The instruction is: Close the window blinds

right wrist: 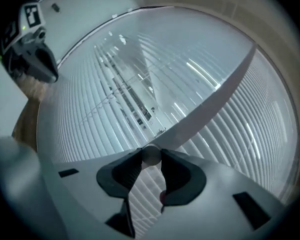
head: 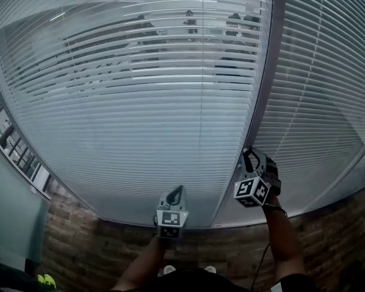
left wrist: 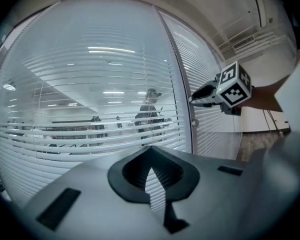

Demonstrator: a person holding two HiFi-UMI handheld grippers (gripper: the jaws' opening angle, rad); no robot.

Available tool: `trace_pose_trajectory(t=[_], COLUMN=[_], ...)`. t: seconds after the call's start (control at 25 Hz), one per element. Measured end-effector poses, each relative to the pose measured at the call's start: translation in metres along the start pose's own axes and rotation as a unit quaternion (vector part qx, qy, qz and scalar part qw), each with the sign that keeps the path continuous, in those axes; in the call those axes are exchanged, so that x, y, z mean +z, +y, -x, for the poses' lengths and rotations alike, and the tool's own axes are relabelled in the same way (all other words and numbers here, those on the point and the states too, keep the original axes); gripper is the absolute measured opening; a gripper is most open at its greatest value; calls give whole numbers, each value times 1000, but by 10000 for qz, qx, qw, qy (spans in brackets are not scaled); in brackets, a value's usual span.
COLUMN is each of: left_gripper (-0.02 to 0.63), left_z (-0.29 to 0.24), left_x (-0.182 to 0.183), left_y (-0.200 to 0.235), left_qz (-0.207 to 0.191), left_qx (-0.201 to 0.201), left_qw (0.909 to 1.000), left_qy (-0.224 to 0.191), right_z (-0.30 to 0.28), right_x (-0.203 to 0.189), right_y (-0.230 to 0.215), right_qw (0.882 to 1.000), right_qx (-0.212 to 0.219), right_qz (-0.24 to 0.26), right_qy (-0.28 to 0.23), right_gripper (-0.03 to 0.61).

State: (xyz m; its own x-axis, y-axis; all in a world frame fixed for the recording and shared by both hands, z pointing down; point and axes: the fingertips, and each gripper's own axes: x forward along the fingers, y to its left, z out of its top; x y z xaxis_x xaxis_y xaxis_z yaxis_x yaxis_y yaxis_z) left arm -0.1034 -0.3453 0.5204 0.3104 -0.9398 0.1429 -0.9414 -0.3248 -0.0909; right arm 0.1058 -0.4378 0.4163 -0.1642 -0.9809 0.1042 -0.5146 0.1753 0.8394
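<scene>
Grey and round, a small knob (right wrist: 151,156) sits between the jaws of the right gripper (right wrist: 151,152). They are closed partway, with a dark pad pressing on each side of it. The knob projects from the mullion (head: 264,72), the grey upright that divides the two glass panes, and it sits low on that upright. The left gripper (left wrist: 150,148) has its jaws closed tip to tip with nothing between them. It hangs to the left of the mullion and a little lower than the right gripper, pointing at the glass without touching it. The blinds (head: 140,102) fill the wide pane left of the mullion. Their white horizontal slats are tilted so that gaps remain, and through the upper slats a lit room with dark figures of people (head: 231,26) can be made out, while the lower slats look whiter and denser. More blinds (head: 328,90) cover the pane to the right of the mullion, with the slats lying closer together. Below the foot of the mullion runs a brown, brick-patterned floor (head: 79,236), and the person's two forearms reach up from it towards the glass.
</scene>
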Motion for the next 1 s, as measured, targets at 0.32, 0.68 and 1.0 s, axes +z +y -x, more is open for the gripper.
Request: trace_pose_trajectory(t=[0.32,0.68,1.0], left_gripper=[0,0,0], left_z=[-2,1,-4], left_x=[-1,11,-2], left_y=[6,13,1], left_qz=[-180,27,58], left_qx=[61,163,101], left_qw=[9993,9998,9999], left_qy=[-328,-61,27], right_z=[0,5,10], right_x=[-2,1,-7], right_y=[7,6,0], right_qw=[9779,9954,9311], right_qx=[-105,62,204], right_qz=[2087,951,-3632], right_qy=[107,-100,-271], right_gripper=[127,138,170])
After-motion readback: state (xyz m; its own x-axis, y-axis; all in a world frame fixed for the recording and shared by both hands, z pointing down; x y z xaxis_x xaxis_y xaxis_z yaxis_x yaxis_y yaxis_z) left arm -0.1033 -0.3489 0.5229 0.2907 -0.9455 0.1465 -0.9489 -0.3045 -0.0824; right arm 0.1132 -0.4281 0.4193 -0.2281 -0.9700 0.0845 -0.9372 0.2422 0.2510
